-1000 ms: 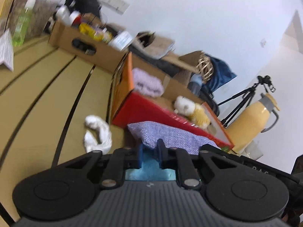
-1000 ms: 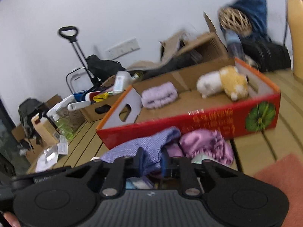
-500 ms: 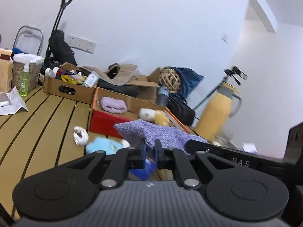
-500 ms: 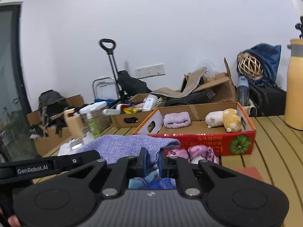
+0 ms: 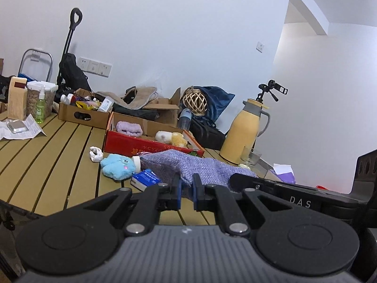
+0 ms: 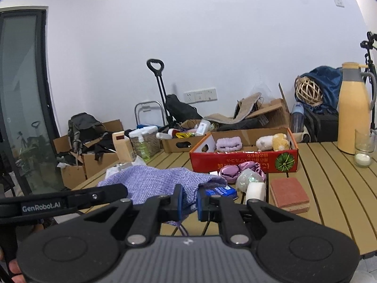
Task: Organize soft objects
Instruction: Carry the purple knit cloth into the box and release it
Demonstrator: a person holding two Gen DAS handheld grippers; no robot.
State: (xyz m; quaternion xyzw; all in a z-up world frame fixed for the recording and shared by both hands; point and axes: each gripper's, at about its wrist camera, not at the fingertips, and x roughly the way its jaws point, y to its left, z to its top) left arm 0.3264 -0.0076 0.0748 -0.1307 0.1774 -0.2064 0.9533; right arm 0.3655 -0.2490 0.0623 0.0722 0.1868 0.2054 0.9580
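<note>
A purple knitted cloth hangs stretched between my two grippers above the slatted table. My left gripper is shut on one edge of it. The same cloth shows in the right wrist view, where my right gripper is shut on its other edge. Beyond stands a red cardboard box holding a lilac rolled towel and a white-and-yellow plush. A blue plush and a white rag lie in front of the box. A shiny purple pouch lies by the box too.
A brown box of bottles stands left of the red one. A yellow thermos and a glass are at the right. A reddish sponge block, a tape roll and a blue packet lie on the table.
Both grippers have pulled back and risen with the purple cloth held between them, so the red box and the table items now look farther away. Both views have levelled out.
</note>
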